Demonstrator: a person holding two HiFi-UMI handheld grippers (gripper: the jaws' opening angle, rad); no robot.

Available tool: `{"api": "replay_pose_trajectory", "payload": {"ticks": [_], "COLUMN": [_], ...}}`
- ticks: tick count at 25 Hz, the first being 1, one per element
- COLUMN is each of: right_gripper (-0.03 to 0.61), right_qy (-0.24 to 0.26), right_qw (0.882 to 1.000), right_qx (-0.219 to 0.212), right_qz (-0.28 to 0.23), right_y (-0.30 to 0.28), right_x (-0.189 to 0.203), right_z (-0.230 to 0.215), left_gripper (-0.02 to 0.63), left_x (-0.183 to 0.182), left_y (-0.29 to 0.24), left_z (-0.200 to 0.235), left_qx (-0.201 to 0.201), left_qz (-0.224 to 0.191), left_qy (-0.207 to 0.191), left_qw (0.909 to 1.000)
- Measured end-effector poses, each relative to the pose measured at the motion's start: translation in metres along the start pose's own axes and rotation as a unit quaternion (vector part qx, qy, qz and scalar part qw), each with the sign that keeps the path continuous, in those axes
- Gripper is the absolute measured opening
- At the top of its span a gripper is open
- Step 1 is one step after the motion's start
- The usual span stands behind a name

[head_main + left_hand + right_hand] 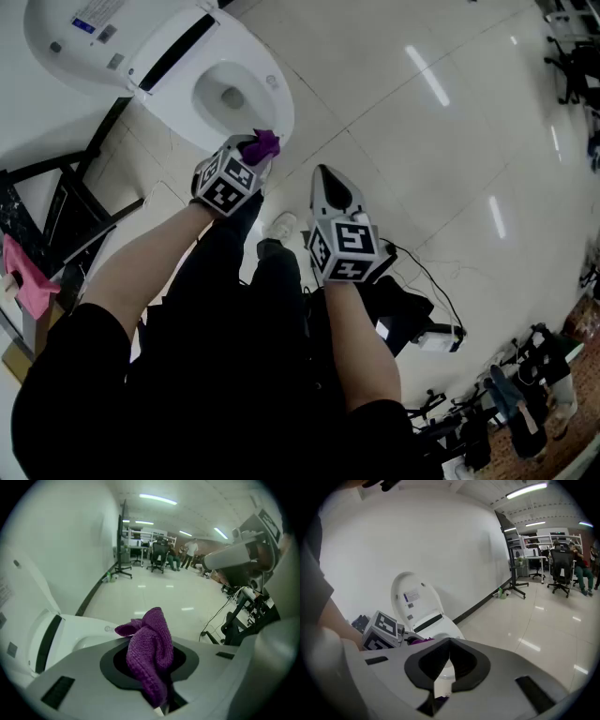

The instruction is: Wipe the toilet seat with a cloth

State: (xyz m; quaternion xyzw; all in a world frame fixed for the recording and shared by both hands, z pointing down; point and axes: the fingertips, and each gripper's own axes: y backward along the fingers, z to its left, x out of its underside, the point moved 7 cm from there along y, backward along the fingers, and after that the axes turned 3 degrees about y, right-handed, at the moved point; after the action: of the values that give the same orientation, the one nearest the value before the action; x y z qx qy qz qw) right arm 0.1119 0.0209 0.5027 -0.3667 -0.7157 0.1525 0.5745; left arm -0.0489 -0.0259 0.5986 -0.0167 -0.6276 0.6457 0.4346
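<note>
The white toilet (202, 80) stands at the upper left of the head view, with its lid up and its seat (272, 112) down. My left gripper (257, 156) hangs over the near rim of the seat, shut on a bunched purple cloth (262, 144). In the left gripper view the cloth (149, 653) sticks up from between the jaws, with the seat (89, 630) just beyond it. To its right, over the floor, is my right gripper (324, 178), shut and holding nothing. The right gripper view looks past that gripper (447, 660) at the toilet (423, 613) and the left gripper's marker cube (382, 631).
A black metal rack (70, 202) with a pink rag (28, 281) stands left of the toilet. A white shoe (281, 225) is on the tiles below the grippers. Cables and black gear (427, 323) lie to the right. Office chairs and people (164, 557) are far off.
</note>
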Motion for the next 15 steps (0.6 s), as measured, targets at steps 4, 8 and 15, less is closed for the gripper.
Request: {"api": "replay_pose_trajectory", "payload": {"ticks": [4,8,15], "right_gripper": [0.017,0.017,0.017], "right_qy": [-0.002,-0.009,-0.04], "right_qw": [1.0,0.999,0.997], "right_qx": [-0.006,-0.012,0.005], "right_qz": [0.026,0.047,0.059], "right_y": [-0.048,-0.071,-0.074], "right_x": [0.026,0.053,0.082], "right_z": [-0.011,-0.019,-0.04], "left_gripper": [0.092,0.092,0.092], "left_x": [0.009,0.028,0.052], "left_y": [-0.054,-0.106,-0.166], "left_z": [0.028,0.044,0.058], "left_qx": [-0.006,0.005,0.016], "left_qz": [0.011,0.042,0.098], "left_qy": [0.024,0.054,0.063], "left_qw": [0.9996,0.9977,0.9931]}}
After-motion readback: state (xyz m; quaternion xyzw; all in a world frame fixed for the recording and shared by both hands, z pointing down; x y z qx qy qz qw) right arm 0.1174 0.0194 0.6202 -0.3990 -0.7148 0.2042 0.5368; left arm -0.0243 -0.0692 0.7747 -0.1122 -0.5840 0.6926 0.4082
